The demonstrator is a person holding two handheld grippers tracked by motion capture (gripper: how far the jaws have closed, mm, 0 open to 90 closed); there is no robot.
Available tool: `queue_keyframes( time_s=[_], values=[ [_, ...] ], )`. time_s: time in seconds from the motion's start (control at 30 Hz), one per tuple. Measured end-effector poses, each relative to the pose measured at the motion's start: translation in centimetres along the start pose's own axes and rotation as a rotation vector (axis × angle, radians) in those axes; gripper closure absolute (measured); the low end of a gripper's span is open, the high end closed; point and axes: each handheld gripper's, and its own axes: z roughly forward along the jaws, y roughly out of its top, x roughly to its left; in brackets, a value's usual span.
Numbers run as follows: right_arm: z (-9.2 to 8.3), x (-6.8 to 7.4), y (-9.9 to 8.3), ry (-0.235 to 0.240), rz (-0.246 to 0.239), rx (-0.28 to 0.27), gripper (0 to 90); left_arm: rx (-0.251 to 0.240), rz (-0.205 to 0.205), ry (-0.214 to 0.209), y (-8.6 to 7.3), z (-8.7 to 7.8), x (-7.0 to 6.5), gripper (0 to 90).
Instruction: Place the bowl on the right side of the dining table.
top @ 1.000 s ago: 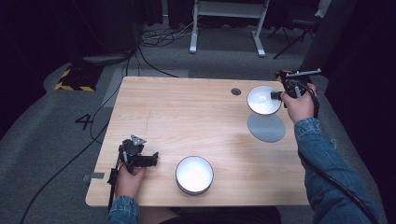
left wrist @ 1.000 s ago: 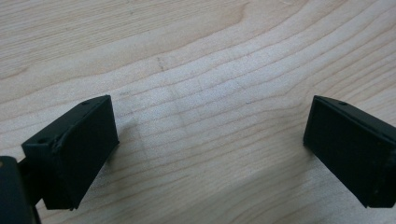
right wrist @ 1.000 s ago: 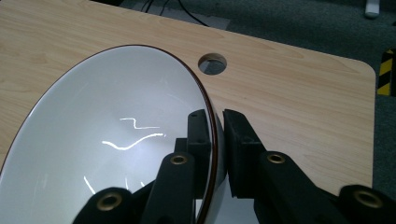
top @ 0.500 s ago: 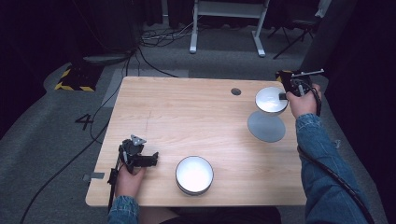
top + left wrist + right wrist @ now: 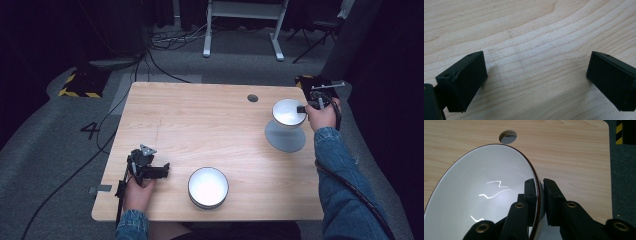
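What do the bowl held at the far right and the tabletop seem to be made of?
The bowl looks like glazed ceramic, or possibly glossy plastic: a smooth white inside with sharp light reflections and a thin dark rim. The tabletop looks like pale wood or wood-look laminate, matte, with visible grain lines.

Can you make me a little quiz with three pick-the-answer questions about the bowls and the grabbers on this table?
1. Where is the bowl that nobody holds?
A. by the table's near edge
B. on the floor
C. beside the round hole

2. How many bowls are there?
A. one
B. two
C. four

3. What is the right gripper doing?
A. hanging wide open
B. lying on the table
C. pinching a bowl's rim

Answers:
1. A: the free bowl sits by the near edge of the table, right of the left gripper.
2. B: that one, plus the held bowl raised over its shadow.
3. C: the right gripper has one jaw inside the rim and one outside.
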Motion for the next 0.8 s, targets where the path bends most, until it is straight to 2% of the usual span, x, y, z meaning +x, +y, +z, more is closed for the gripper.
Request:
queue_keyframes(
  time_s=[0.27,0.8],
  values=[
    [0.9,-0.6,-1.2,-0.008,0.025,0.009,81.4,0.0,0.0,0.0,0.0,0.0,0.0,3.1],
    [3.2,-1.1,-2.9,-0.019,0.045,0.04,81.3,0.0,0.0,0.0,0.0,0.0,0.0,3.1]
  ],
)
